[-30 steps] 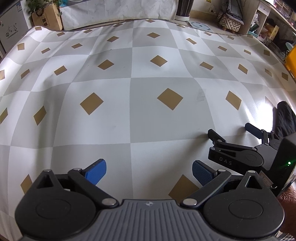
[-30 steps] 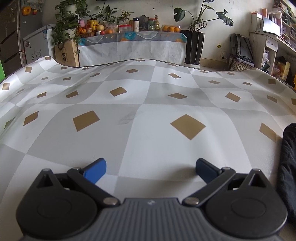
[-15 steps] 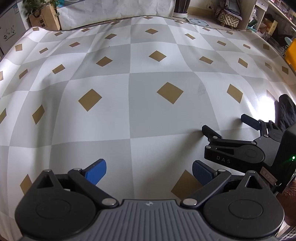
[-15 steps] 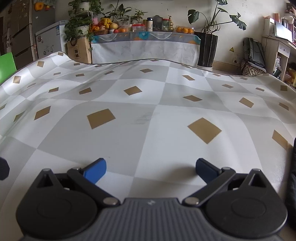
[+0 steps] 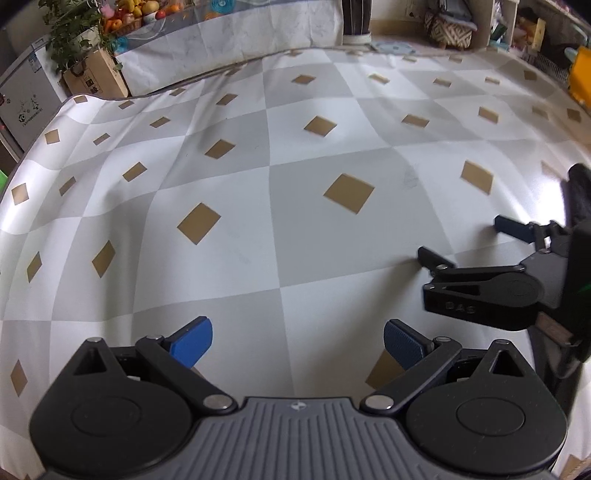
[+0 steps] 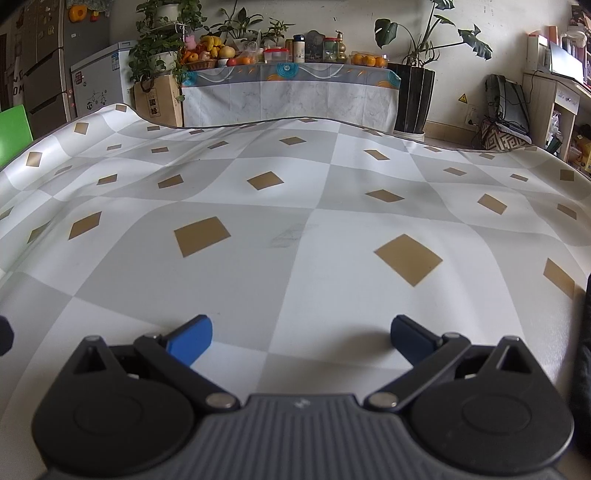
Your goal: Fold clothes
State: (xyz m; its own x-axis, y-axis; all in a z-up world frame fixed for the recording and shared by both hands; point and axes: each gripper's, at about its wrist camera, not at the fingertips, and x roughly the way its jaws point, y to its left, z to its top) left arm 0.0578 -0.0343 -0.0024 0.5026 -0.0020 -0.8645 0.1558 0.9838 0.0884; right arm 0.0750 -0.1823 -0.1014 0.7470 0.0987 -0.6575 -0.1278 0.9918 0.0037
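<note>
**Left wrist view is lifted while both grippers stay empty**

Left wrist view now takes in the far edge of the checked tablecloth (image 5: 295, 229) and the side table with fruit (image 5: 147, 7) behind it, which was cut off half a second ago; so the left gripper (image 5: 297, 341) has been tilted up or drawn back a little. Its fingers are spread wide and nothing is held between them. The right gripper (image 5: 458, 240) is seen just beside it, also spread wide and empty, low over the cloth. The dark garment (image 5: 580, 195) is found only at the right edge of both views, near the right gripper, not touched by any finger. It is judged that folding is not yet begun and that the garment must first be reached and pulled onto the cloth.
</note>
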